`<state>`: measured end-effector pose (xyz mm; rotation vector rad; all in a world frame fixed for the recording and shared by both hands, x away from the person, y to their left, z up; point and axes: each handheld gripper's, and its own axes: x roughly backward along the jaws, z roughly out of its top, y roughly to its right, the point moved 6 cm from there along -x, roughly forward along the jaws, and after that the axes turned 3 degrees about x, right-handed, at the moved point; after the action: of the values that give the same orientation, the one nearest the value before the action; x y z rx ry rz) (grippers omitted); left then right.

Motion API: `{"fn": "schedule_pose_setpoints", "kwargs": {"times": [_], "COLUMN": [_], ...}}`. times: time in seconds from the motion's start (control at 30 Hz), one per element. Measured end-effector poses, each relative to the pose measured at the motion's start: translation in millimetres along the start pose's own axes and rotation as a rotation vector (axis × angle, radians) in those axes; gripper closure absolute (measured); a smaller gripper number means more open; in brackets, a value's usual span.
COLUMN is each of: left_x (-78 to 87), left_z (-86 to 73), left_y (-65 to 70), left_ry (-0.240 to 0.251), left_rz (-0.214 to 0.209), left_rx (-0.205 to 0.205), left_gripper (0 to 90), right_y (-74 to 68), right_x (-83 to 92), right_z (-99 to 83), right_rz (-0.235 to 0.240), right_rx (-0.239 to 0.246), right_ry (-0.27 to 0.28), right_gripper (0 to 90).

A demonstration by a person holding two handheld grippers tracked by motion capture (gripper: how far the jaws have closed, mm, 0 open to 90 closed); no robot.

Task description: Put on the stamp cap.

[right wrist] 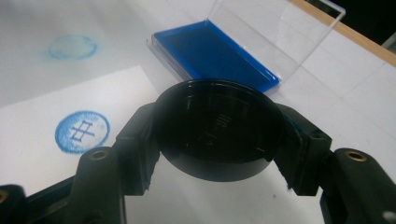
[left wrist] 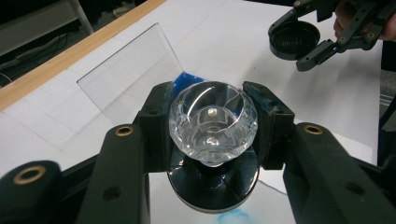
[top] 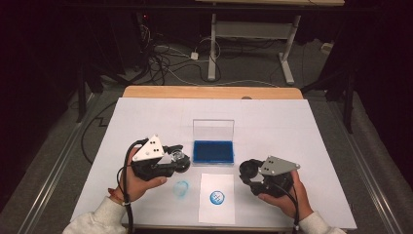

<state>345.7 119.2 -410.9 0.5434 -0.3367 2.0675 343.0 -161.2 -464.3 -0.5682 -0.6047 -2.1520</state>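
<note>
Crystal-handled stamp (left wrist: 212, 122) clamped by left fingers (left wrist: 159, 126), held level.

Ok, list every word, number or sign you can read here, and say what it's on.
"井"-like grid sign inside a blue stamped circle, on the paper sheet.
Raised lettering on the black cap in the right jaws: too faint to read.
Blue ring smudge on the table cover: no sign legible.
</note>
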Motion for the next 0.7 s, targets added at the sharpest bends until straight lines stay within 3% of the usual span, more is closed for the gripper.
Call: {"fn": "schedule_pose_setpoints", "kwargs": {"times": [0.7], "left_x": [-9.9], "left_z": [8.2], "left_y": [3.6], "left_ry": [0.007], "left_rz": [-0.013], "left_rx": [-0.009], "left_gripper": [54.4], "right_y": [-19.5], "right_x": [-31.3], "right_z": [27.8], "right_rz": [0.068], "right_rx": [0.047], "right_ry": [0.01], "right_gripper": [38.5]}}
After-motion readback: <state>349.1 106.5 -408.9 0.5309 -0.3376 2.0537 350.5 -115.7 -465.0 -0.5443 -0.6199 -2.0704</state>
